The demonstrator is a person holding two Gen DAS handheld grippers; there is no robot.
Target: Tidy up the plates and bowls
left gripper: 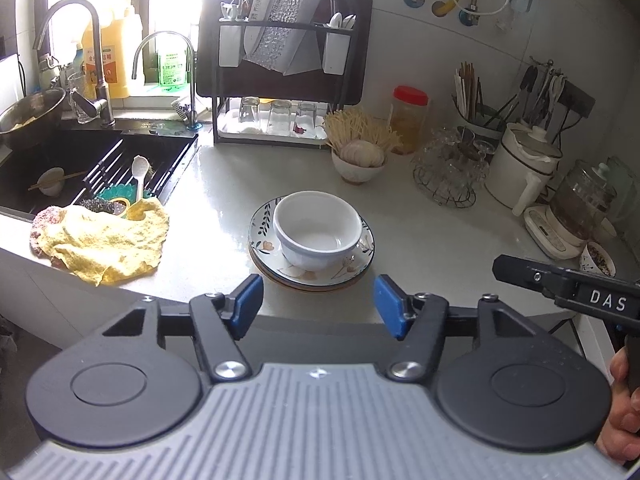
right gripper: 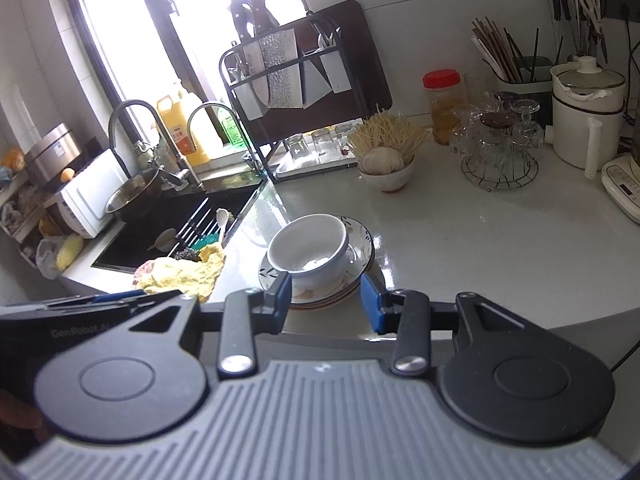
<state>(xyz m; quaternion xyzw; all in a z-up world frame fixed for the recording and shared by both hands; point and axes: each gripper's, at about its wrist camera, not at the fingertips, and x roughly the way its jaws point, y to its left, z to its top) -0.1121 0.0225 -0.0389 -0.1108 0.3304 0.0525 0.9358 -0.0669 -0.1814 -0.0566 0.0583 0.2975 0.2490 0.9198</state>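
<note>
A white bowl (left gripper: 318, 234) stands on a stack of leaf-patterned plates (left gripper: 262, 236) near the front edge of the white counter. My left gripper (left gripper: 319, 306) is open and empty, just in front of the stack. In the right wrist view the bowl (right gripper: 308, 246) and the plates (right gripper: 360, 252) lie straight ahead. My right gripper (right gripper: 326, 300) is open and empty, its blue pads just short of the plates' near rim. The right gripper's body also shows at the right of the left wrist view (left gripper: 568, 284).
A yellow cloth (left gripper: 104, 240) lies on the counter's left beside the black sink (left gripper: 80, 168). A dish rack (left gripper: 280, 72) stands at the back. A small bowl of garlic (left gripper: 360, 160), upturned glasses on a wire stand (left gripper: 452, 168), a white kettle (left gripper: 520, 168) and an appliance (left gripper: 572, 216) stand to the right.
</note>
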